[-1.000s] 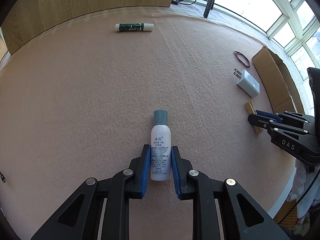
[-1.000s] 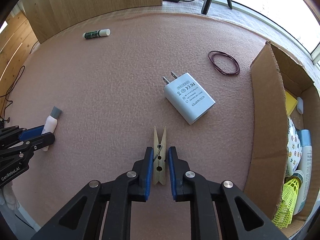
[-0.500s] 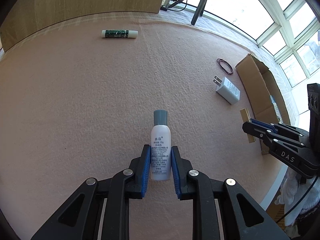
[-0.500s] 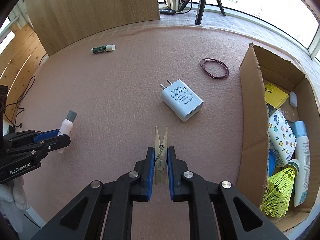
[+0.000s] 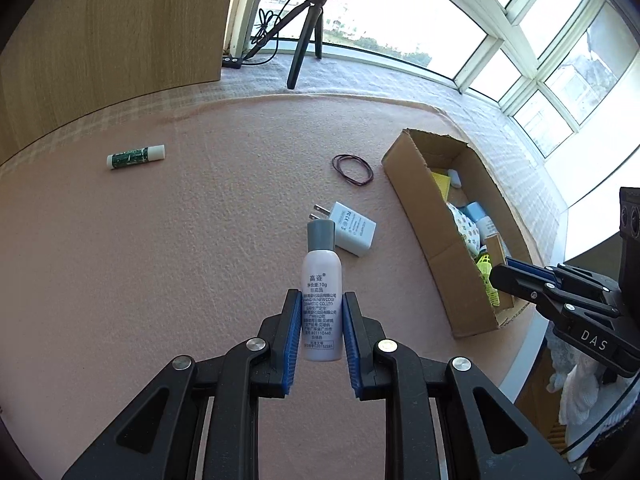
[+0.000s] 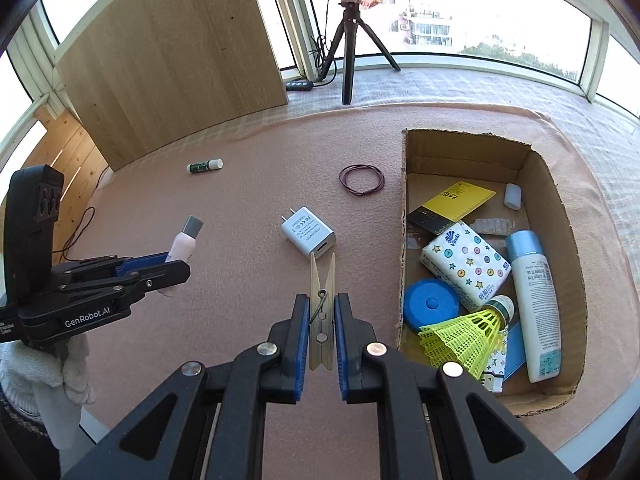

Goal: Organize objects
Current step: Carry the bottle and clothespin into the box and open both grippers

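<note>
My left gripper [image 5: 321, 320] is shut on a small white bottle [image 5: 321, 280] with a grey cap, held up above the pink mat; it also shows in the right wrist view [image 6: 182, 244]. My right gripper [image 6: 322, 320] is shut on a wooden clothespin [image 6: 322, 304], lifted above the mat just left of the cardboard box [image 6: 404, 216]. The box [image 5: 416, 200] holds several items. A white charger [image 6: 308, 232], a dark rubber band [image 6: 362, 180] and a green-labelled tube [image 6: 205, 166] lie on the mat.
In the box lie a yellow shuttlecock [image 6: 464, 332], a blue-capped white bottle [image 6: 534, 300], a tissue pack [image 6: 466, 264], a blue lid [image 6: 430, 304] and a yellow card [image 6: 460, 198]. A tripod [image 6: 348, 44] and a wooden board [image 6: 172, 56] stand behind the mat.
Both grippers have risen off the mat with their objects and tilted up; the view now takes in the box and the windows. The right gripper has come closer to the box.
</note>
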Motion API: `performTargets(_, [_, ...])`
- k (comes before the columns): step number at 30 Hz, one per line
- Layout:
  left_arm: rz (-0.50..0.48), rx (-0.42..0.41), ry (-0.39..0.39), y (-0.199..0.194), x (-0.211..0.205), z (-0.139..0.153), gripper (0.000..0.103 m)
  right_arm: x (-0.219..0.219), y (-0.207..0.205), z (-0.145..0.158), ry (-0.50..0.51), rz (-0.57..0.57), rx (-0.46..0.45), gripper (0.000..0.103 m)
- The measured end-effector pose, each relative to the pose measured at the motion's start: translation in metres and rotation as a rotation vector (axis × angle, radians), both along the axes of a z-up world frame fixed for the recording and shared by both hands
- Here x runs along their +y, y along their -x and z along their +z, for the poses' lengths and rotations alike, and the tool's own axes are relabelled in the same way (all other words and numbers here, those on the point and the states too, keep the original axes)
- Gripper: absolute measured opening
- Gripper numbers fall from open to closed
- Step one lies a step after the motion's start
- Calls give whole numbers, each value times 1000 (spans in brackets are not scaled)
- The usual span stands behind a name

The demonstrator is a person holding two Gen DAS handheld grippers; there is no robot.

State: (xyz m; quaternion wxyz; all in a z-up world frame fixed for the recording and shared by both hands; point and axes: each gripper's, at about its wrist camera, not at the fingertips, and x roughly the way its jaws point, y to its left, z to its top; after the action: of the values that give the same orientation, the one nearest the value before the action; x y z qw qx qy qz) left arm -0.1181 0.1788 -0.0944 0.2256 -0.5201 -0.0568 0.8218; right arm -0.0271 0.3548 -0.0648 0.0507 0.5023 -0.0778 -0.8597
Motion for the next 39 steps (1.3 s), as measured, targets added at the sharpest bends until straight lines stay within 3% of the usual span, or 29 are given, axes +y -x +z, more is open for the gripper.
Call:
performTargets(9, [-118,48,-16,19,80,21,21,56,-16,22,-12,-92,49,11])
performTargets(20, [-206,67,-24,52,172,21,21,107,-18,15,-30,-161,46,11])
performTargets(32, [-238,84,27,67,221,10,22,126,-15,3,-28,-164,30,11])
performTargets(34, [-239,105,58,68,226,11,29,126,-14,4,-31,-155,32,14])
performTargets(36, [-230,120,77,68,229,11,65,126,-15,4,-47,-158,31,34])
performTargets(37, [-227,133,75,68,227,13,67,125,-16,6,-55,-165,45,50])
performTargets(39, [-218,138,76,69,226,14,67,125,-20,11,-64,-172,77,55])
